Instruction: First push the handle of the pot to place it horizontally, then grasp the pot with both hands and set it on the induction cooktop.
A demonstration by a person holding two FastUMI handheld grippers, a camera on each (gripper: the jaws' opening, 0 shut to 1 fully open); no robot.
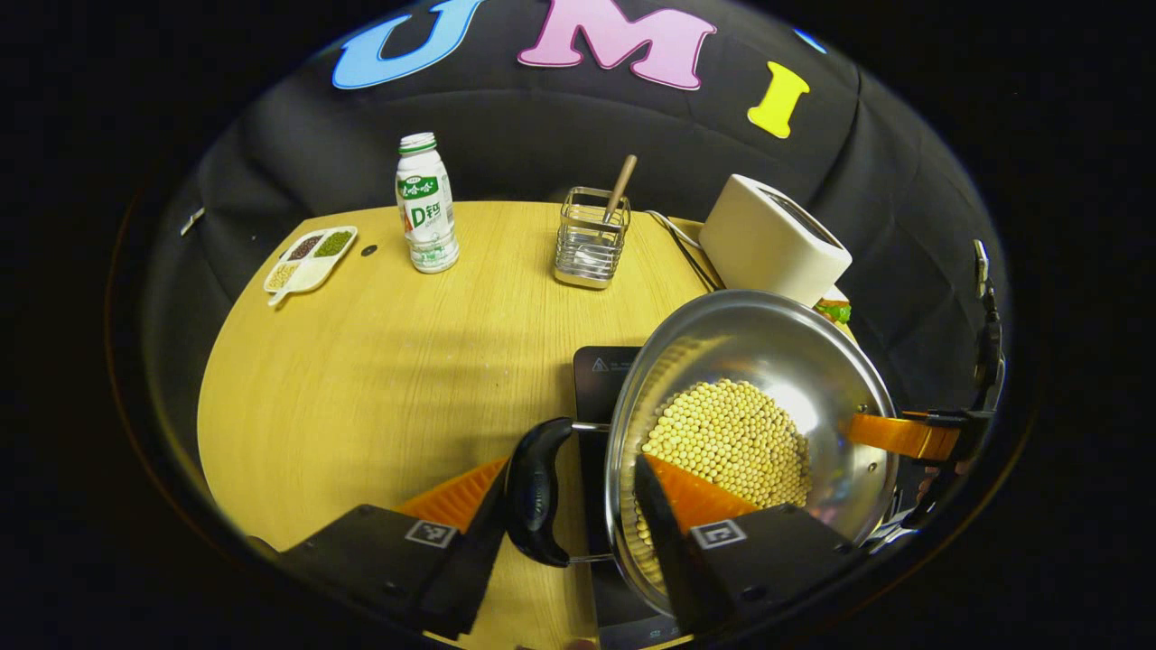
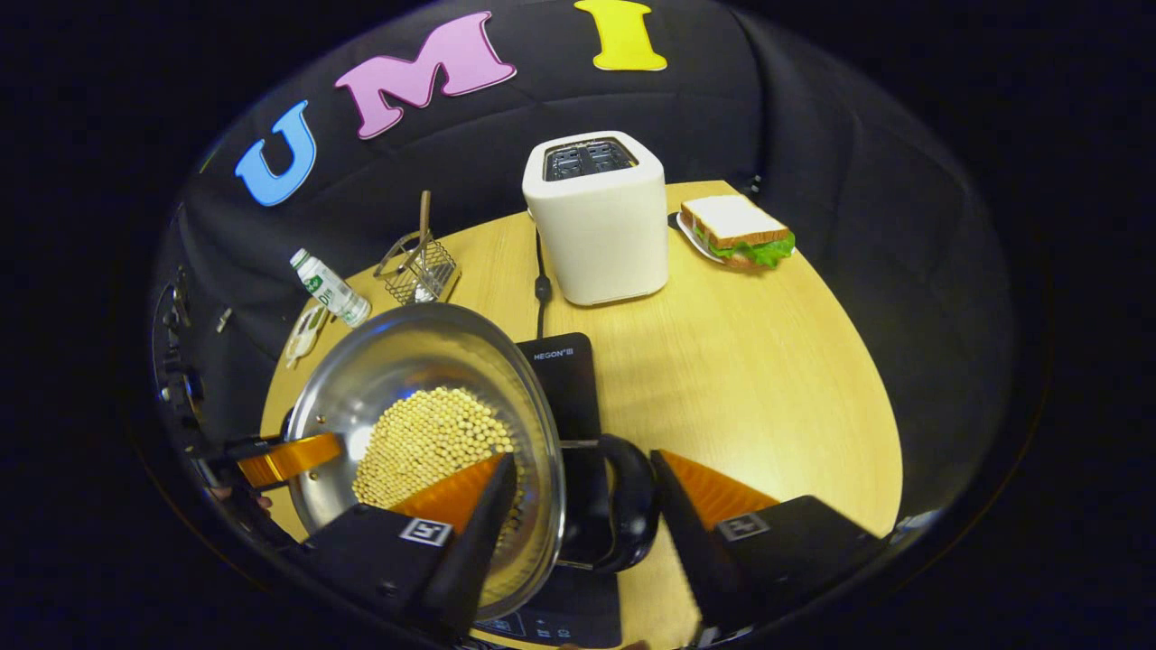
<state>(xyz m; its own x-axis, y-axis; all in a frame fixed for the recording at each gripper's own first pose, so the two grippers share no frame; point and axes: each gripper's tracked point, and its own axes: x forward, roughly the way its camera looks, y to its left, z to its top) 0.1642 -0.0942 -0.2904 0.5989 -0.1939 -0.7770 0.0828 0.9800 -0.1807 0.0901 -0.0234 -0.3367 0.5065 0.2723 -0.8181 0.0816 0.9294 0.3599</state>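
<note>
Looking along the left gripper view, the left gripper [image 1: 578, 506] has its fingers on the two sides of the pot's near side: one finger is outside the black left handle [image 1: 535, 492], the other is inside the pot [image 1: 750, 361], over the soybeans [image 1: 731, 442]. I judge they clamp the rim and handle together, but the contact is not fully visible. The pot seems held just above the induction cooktop [image 1: 601, 370], whose dark plate shows under it on the desk [image 1: 379, 361].

In the right gripper view, the right gripper [image 2: 582, 506] does the same on the other side: one finger inside the bowl, one beyond the black right handle [image 2: 619, 506], with the rim between them. The cooktop lies just under and behind this handle.

To finish well, both hands should go down together and keep the pot level, so the beans do not spill, and center it on the plate before the fingers let go.
</note>
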